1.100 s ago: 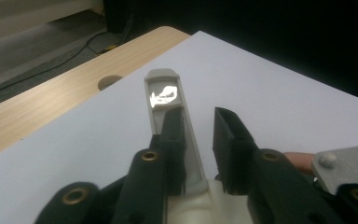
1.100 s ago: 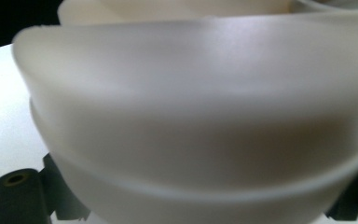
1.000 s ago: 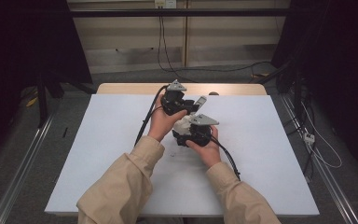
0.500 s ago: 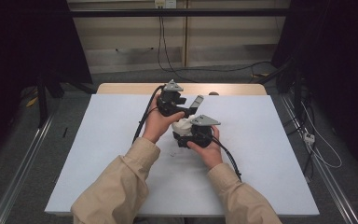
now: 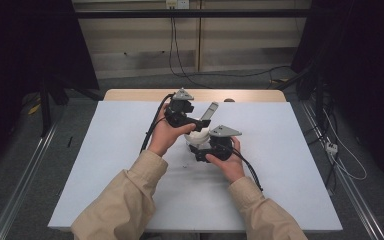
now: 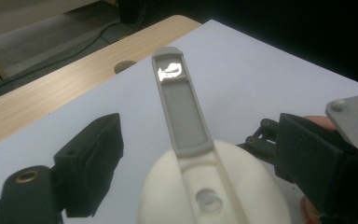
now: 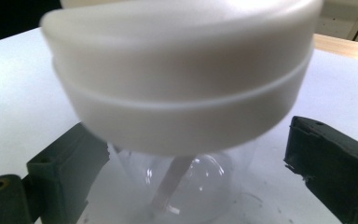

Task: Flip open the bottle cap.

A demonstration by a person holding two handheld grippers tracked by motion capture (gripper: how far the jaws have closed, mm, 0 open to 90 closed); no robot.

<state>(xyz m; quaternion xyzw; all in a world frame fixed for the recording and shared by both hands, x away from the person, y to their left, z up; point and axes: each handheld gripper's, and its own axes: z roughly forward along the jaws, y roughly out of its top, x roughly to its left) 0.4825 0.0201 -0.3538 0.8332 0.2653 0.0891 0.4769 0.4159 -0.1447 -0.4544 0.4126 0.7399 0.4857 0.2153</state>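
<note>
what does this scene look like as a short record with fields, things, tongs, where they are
surface: white table, wooden strip along its far edge
main thing: clear cup with a white lid, near the table's middle
lid detail: grey flap raised, pointing away from the person
inside cup: a thin stick-like piece, too blurred to name
left tongs: over the lid, jaws apart on either side of it
right tongs: low at the clear cup body, jaws apart on both sides, contact unclear
hands: one on each tool, beige sleeves
</note>
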